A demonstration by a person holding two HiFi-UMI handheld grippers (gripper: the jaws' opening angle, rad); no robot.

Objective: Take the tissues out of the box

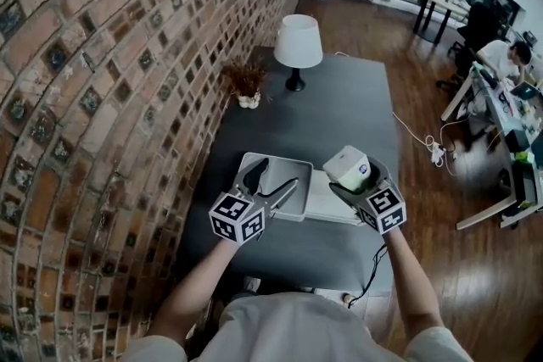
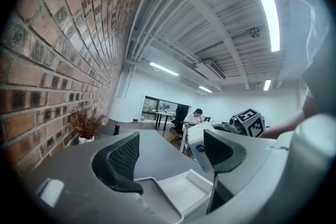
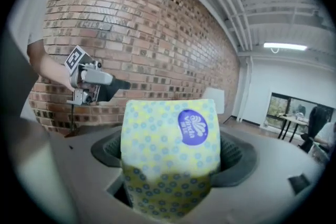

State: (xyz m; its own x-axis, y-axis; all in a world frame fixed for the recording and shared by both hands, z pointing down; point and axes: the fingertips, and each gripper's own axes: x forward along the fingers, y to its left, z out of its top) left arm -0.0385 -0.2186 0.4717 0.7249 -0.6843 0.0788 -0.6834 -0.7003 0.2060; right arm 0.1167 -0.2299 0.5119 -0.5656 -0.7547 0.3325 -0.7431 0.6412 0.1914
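Observation:
A pack of tissues, yellow with blue dots and a blue oval label, is upright between the pads of my right gripper, which is shut on it. In the head view that pack hangs in the right gripper just right of a shallow grey open box on the dark table. The box's flat light lid lies beside it. My left gripper hovers over the box's left half, open, with nothing between its fingers. In the left gripper view the left gripper frames the box's rim and the pack.
A white lamp and a small dried plant stand at the table's far end by the brick wall. A white cable with a power strip lies on the wooden floor to the right. Desks with a seated person stand beyond.

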